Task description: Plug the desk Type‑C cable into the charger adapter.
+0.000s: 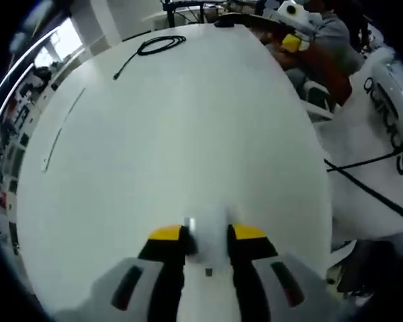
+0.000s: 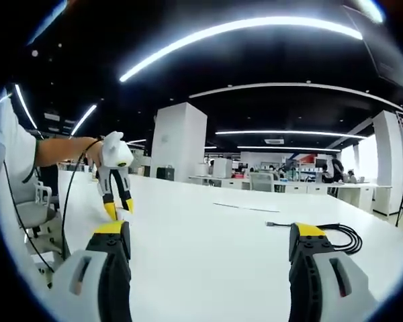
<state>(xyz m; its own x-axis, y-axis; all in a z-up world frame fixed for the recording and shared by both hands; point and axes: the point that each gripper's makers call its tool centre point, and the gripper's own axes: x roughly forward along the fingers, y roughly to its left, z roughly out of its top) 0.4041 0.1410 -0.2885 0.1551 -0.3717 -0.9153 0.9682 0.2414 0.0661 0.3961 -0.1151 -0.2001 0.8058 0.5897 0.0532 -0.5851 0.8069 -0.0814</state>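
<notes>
Left gripper view: we see the left gripper (image 1: pixel 208 235) with its yellow-tipped jaws closed on a small white charger adapter (image 1: pixel 208 236), a smooth, rounded-edged block with a short metallic tab at its left side. We judge it is held low over the counter (image 1: pixel 188 134) so that its port can be presented for the plug. Beyond the jaws, the counter is a broad, matte white slab. At its far end lies the Type-C cable (image 1: pixel 160 45), thin, black and loosely coiled, with one straight end trailing toward us.

Right gripper view: the right gripper (image 2: pixel 208 245) has its jaws wide apart and empty, poised just above the counter. The cable's coil (image 2: pixel 346 236) rests close behind the right-hand jaw, its plug end (image 2: pixel 271 224) pointing left on the surface, near but untouched; we take this as an approach to grasp it. Farther left, the left gripper (image 2: pixel 117 208) points down at the counter, carried by a person's hand (image 2: pixel 94 151).
</notes>
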